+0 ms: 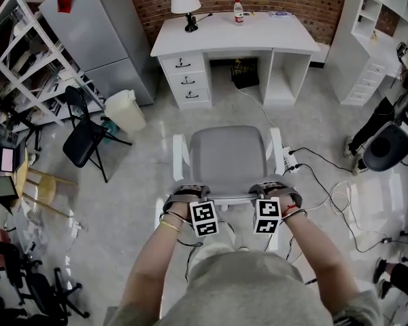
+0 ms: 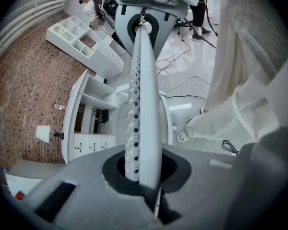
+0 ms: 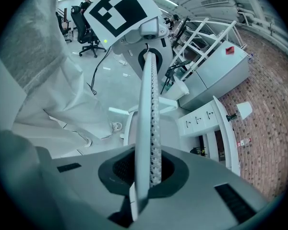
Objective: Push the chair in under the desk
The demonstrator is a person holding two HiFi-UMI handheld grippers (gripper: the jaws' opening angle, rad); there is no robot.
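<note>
A grey shirt (image 1: 258,284) and wristbands (image 1: 168,224) are worn (marker cubes (image 1: 204,218) black-and-white)

The glossy pale grey floor (image 1: 143,182) carries a white chair with a grey seat (image 1: 228,156), a black folding chair (image 1: 81,145), a cream plastic bin (image 1: 125,110), loose white cables (image 1: 340,199) and a white three-drawer worktop (image 1: 258,38). A white-shaded lamp (image 1: 185,0) and a small bottle (image 1: 239,11) stand on the worktop.

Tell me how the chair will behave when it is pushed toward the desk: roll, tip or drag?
The chair will probably roll easily: what looks like a caster shows under it, and the floor is smooth and glossy. Its frame looks rigid, so it should move as one piece. The power strip lying beside it might snag a wheel.
</note>
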